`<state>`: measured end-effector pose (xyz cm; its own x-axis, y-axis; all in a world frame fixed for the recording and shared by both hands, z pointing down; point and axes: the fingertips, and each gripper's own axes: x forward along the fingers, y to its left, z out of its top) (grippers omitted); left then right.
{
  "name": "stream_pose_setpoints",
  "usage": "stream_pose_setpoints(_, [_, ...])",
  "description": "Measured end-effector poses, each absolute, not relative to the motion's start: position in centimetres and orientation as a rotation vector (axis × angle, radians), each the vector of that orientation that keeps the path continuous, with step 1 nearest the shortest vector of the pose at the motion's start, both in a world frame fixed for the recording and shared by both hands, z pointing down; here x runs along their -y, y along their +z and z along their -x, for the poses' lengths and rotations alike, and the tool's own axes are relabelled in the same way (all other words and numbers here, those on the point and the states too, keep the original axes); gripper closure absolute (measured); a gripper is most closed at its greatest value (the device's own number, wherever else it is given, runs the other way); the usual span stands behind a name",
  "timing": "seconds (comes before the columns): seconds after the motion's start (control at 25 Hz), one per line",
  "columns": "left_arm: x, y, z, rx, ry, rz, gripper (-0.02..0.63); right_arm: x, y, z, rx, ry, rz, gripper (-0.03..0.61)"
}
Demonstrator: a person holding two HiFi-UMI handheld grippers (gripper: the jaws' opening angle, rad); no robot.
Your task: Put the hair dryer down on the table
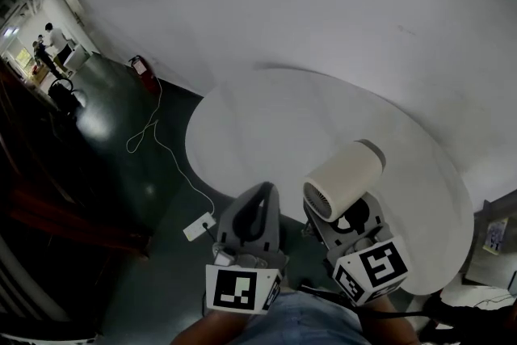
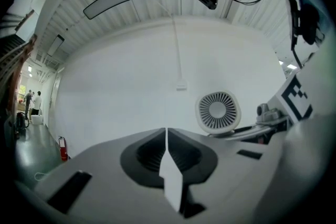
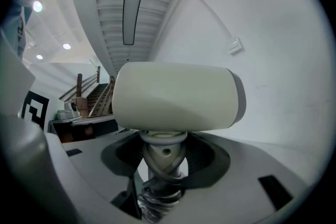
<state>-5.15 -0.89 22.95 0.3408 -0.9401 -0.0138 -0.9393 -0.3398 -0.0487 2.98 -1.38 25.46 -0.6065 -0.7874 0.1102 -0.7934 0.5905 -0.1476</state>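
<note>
A cream hair dryer (image 1: 343, 178) with a round barrel and a grille end is held up over the near edge of the round white table (image 1: 275, 121). My right gripper (image 1: 346, 220) is shut on its folding handle (image 3: 160, 162), and the barrel (image 3: 176, 96) stands crosswise above the jaws. The left gripper (image 1: 262, 191) hovers beside it on the left, tilted upward, its jaws shut with nothing between them (image 2: 167, 136). From the left gripper view the dryer's grille (image 2: 218, 110) shows to the right.
On the dark floor left of the table lie a white plug block (image 1: 199, 226) and its thin cord (image 1: 153, 133). A red fire extinguisher (image 1: 143, 70) stands by the wall. People stand far off at the left (image 1: 52, 44).
</note>
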Motion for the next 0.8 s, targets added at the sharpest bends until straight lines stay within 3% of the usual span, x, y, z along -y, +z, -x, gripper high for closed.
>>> stream_pose_setpoints(0.8, [22.8, 24.8, 9.4, -1.530, -0.034, 2.825, 0.597, 20.6, 27.3, 2.3, 2.530, 0.358, -1.643, 0.356])
